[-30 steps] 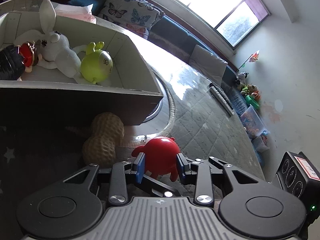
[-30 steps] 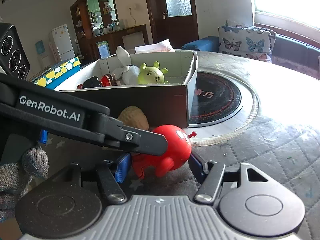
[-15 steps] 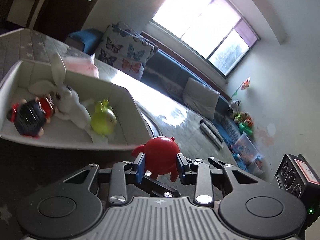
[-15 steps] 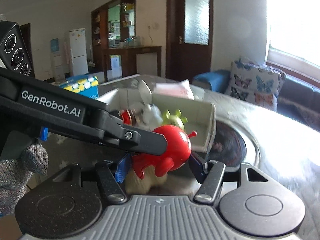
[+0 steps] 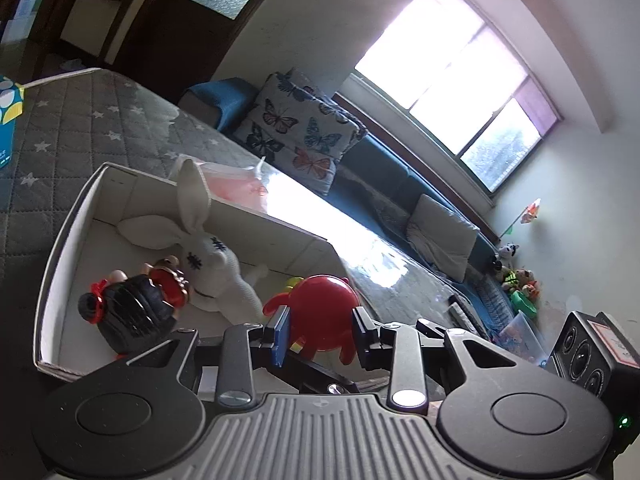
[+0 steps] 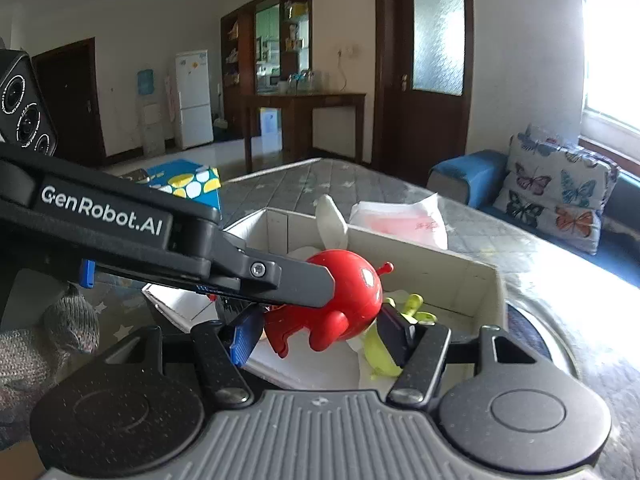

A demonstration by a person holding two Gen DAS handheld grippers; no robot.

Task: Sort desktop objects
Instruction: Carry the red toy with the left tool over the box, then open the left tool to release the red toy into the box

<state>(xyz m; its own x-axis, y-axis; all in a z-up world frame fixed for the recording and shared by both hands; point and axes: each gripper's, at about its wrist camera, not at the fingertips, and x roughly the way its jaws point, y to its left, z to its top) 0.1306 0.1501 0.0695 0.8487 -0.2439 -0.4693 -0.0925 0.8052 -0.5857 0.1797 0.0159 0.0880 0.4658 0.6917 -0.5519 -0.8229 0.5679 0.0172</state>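
Our left hand-held gripper [image 5: 320, 334], arm lettered "GenRobot.AI", clamps the glossy, round red toy [image 5: 322, 312] above the open white cardboard box [image 5: 60, 240]. Our right hand-held gripper [image 6: 316, 332] brackets the toy, spread wide. Inside: white fabric rabbit [image 5: 216, 264], black-haired doll [image 5: 128, 312]. Quilted, star-stitched grey surface [image 5: 80, 120].
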